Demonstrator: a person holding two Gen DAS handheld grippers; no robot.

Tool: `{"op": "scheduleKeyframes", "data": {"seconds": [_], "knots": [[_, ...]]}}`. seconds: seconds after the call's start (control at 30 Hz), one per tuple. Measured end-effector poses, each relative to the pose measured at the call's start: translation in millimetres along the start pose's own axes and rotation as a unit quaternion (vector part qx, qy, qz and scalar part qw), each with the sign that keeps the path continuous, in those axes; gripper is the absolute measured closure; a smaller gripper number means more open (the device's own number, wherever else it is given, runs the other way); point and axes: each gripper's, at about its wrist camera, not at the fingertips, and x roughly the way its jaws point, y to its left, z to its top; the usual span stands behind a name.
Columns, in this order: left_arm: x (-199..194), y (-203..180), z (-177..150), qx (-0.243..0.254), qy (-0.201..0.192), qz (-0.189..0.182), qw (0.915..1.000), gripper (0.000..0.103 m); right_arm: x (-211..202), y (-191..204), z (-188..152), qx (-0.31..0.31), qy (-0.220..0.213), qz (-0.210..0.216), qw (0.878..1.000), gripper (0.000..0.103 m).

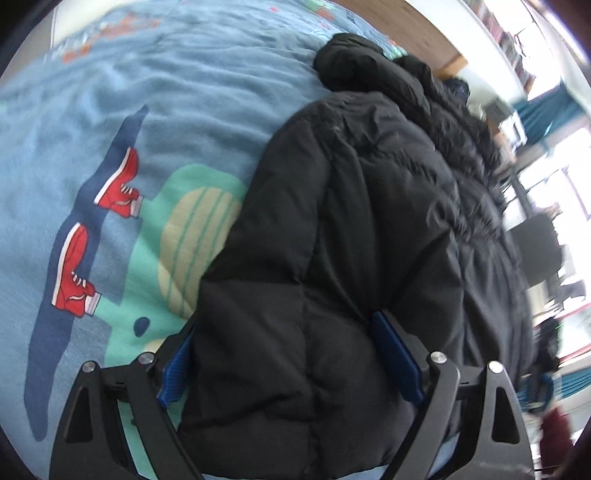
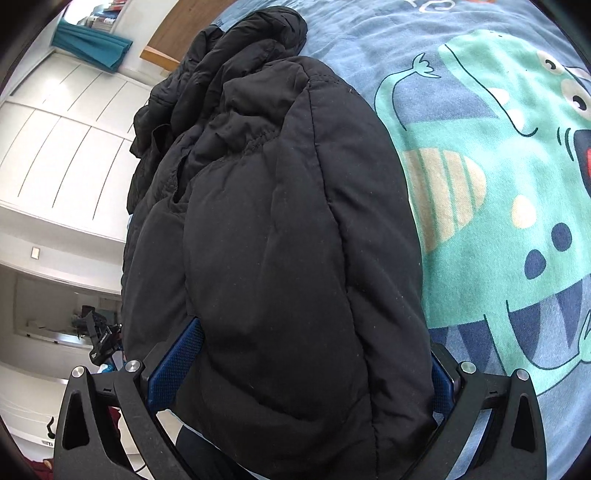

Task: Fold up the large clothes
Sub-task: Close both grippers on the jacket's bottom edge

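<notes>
Jacket position: the black puffer jacket lies on the blue blanket, bunched into a long mound.
Long axis: in both wrist views it runs straight away from the grippers, near end between the fingers, far end toward the wooden board beyond the blanket.
Far end: crumpled folds, possibly a hood or collar; the left view is too blurred there to say which.
Left gripper: fingers spread wide, the blue pads pressing either side of a thick padded fold, so it grips the jacket.
Right gripper: likewise spread wide around the near end, with its ribbed blue pad against the fabric on one side and the other pad mostly hidden behind the bulge.
Writing: orange and white lettering sits at the blanket's far edge, too smeared to read.
Materials: the jacket is matte, quilted, puffy, with stitched seams; the blanket is soft fleece printed with a green monster and red sneakers.
Surroundings: white panelled cabinets and a teal curtain.
</notes>
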Motion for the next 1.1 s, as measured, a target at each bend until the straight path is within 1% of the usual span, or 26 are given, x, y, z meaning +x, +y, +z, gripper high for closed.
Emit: {"op": "scheduleKeyframes", "data": {"seconds": [0.17,0.3,0.57,0.9,1.0,1.1], "knots": [[7.7,-26.5,-12.4,0.043,-0.015,0.053,0.9975,0.015,10.0,10.1,1.7,-0.018,0.010,-0.025,0.999,0.001],[13.7,-34.8,-16.7,0.060,-0.028,0.079,0.9947,0.015,16.5,14.2,1.8,-0.027,0.017,-0.049,0.998,0.000],[17.5,-41.9,-23.5,0.082,-0.044,0.103,0.9903,0.019,29.6,23.3,2.8,-0.041,0.026,-0.095,0.994,0.000],[19.6,-49.1,-27.4,0.093,-0.051,0.115,0.9877,0.025,37.7,32.8,-0.2,-0.041,0.014,-0.125,0.991,0.002],[14.0,-45.7,-35.5,0.096,-0.052,0.117,0.9871,0.030,42.4,40.3,0.4,-0.040,0.011,-0.133,0.990,0.003],[14.3,-48.1,-36.7,0.101,-0.051,0.120,0.9864,0.036,47.4,48.8,1.9,-0.040,0.008,-0.139,0.989,0.005]]}}
